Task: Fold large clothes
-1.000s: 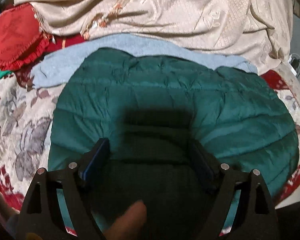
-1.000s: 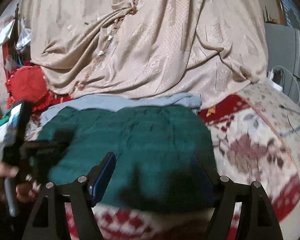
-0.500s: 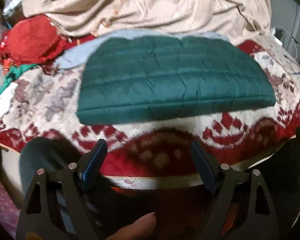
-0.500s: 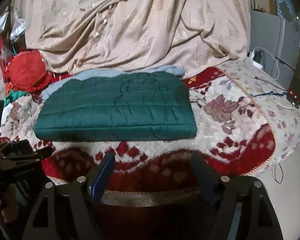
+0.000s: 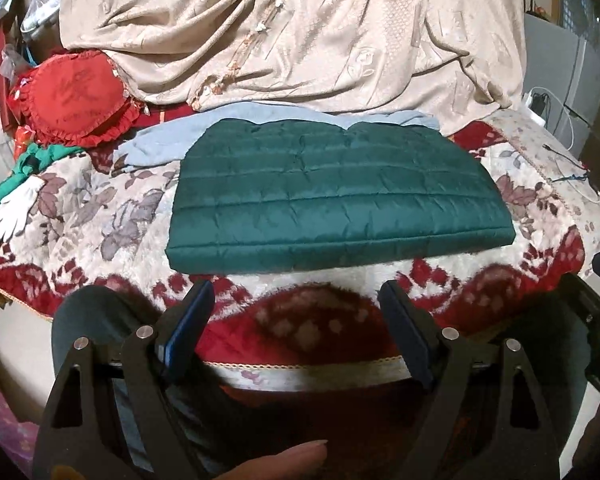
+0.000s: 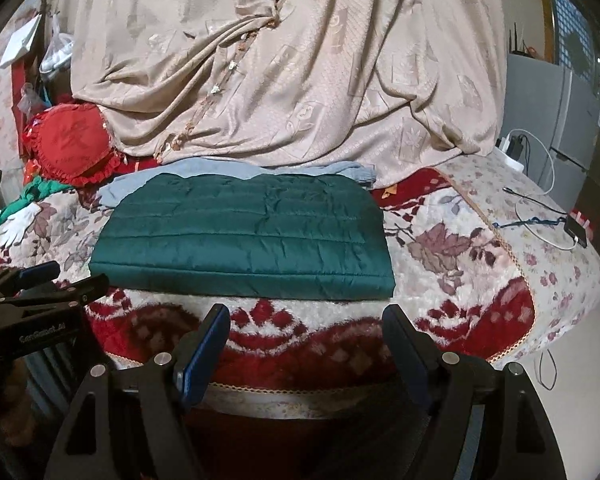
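Observation:
A dark green quilted jacket [image 5: 332, 196] [image 6: 248, 236] lies folded into a flat rectangle on the flowered bed blanket [image 5: 80, 216] [image 6: 452, 248]. Under its far edge a light blue garment [image 5: 168, 144] [image 6: 188, 176] shows. My left gripper [image 5: 296, 300] hangs open over the bed's near edge, short of the jacket, with nothing between its fingers. My right gripper [image 6: 306, 320] is likewise open and empty, just short of the jacket's near edge. From the right wrist, the left gripper [image 6: 56, 276] shows at the left edge.
A beige patterned curtain [image 5: 300, 40] [image 6: 300, 72] drapes onto the bed behind the jacket. A red frilled cushion [image 5: 76, 96] [image 6: 72, 144] and a green and white cloth [image 5: 24, 176] lie at left. Cables and a phone [image 6: 576, 232] lie at right. A grey cabinet [image 6: 556, 116] stands behind.
Both grippers have pulled back and up from the jacket, which now lies whole and flat ahead of them. A second ago the left fingers were down on the jacket.

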### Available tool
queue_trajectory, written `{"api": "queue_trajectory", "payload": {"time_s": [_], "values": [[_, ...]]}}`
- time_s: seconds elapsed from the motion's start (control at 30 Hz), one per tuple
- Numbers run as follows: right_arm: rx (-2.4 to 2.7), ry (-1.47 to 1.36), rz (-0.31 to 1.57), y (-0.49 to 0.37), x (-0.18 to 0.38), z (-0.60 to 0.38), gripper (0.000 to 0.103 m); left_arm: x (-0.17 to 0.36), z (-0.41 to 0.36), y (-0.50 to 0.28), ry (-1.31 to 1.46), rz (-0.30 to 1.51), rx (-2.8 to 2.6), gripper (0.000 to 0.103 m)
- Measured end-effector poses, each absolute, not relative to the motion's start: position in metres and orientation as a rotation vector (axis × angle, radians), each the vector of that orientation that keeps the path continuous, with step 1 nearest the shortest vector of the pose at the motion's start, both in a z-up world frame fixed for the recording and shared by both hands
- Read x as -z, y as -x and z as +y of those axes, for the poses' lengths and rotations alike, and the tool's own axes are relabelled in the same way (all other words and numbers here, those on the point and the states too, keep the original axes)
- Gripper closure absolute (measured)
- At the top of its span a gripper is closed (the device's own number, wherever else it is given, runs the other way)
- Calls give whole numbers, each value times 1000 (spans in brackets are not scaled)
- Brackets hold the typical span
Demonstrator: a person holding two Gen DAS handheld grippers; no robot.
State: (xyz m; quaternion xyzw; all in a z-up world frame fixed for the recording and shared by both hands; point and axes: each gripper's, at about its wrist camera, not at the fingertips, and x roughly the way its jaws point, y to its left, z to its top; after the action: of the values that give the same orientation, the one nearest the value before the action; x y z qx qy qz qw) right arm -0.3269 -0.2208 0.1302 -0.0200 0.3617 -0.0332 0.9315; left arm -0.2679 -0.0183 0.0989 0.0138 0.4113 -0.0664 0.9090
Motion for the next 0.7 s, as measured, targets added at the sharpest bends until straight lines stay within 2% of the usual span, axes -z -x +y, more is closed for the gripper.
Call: {"api": "queue_trajectory", "payload": {"time_s": [0.7], "values": [[57,28,767,324,-121,-220,27,-87,-22,266,-25,881,165,18]]}}
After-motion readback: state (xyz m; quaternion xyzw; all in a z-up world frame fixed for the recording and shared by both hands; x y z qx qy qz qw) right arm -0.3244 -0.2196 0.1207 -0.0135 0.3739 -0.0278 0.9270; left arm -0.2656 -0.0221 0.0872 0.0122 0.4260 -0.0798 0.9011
